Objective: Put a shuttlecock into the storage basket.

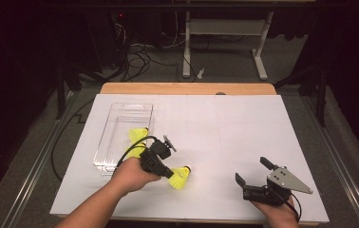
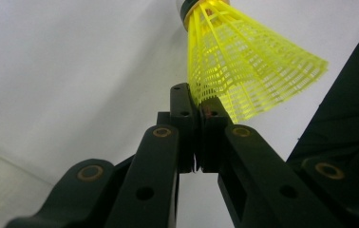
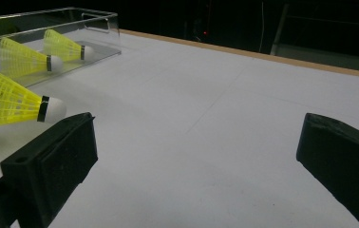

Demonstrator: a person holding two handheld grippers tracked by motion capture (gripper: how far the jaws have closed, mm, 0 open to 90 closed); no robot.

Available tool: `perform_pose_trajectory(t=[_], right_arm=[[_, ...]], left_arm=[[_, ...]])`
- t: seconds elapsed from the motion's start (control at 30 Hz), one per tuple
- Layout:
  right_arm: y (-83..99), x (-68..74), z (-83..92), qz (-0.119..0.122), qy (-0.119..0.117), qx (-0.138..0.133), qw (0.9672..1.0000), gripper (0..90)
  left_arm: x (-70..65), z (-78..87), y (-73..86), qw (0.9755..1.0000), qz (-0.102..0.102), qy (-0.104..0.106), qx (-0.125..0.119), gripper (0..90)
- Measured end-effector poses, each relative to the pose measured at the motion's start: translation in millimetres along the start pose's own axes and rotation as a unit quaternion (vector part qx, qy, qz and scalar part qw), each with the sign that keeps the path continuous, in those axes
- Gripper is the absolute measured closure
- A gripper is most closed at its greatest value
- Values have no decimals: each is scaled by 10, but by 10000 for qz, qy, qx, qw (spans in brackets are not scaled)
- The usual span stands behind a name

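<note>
high view first: i see my left gripper [image 1: 168, 172] near the front left of the white table sheet [image 1: 225, 128], held in the person's left hand [image 1: 132, 175], with its jaws pressed together on the rim of a yellow plastic mesh shuttlecock with a white cork tip [image 1: 181, 177]. the shuttlecock sits just right of that hand, its cork pointing right, close above the sheet; i cannot tell whether it touches the surface. left gripper view confirms the hold: the two black jaws meet tightly on the edge of the yellow skirt [image 2: 244, 71], and the skirt fans up and to the right with the dark band at the cork end at the top edge.

just beyond the left hand stands a clear plastic rectangular bin [image 1: 120, 111], and yellow shuttlecocks lie at its near end [image 1: 138, 135]. in the right gripper view i count two of them inside the bin [image 3: 28, 59], lying side by side with cork tips toward the right, while the held shuttlecock shows at the left edge, nearer the camera.

my right gripper [image 1: 252, 171] rests at the front right of the sheet, well apart from the left one. its jaws stand wide apart with only bare white sheet between them, and its grey three-cornered plate [image 1: 289, 180] faces up.
</note>
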State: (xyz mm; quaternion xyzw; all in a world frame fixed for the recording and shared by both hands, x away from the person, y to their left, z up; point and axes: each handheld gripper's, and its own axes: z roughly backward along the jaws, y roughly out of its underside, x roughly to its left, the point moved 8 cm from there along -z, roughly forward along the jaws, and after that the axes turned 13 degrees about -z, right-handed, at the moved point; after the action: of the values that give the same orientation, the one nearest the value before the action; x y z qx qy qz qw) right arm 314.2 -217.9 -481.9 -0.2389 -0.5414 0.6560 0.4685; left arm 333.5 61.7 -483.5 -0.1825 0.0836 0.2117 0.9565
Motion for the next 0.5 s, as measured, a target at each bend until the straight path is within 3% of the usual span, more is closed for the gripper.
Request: perform_pose_trajectory(t=[0.5], right_arm=[[2, 17, -11, -3, -6, -20, 10000, 2]], left_arm=[[64, 141, 85, 9998, 126, -47, -172, 876]])
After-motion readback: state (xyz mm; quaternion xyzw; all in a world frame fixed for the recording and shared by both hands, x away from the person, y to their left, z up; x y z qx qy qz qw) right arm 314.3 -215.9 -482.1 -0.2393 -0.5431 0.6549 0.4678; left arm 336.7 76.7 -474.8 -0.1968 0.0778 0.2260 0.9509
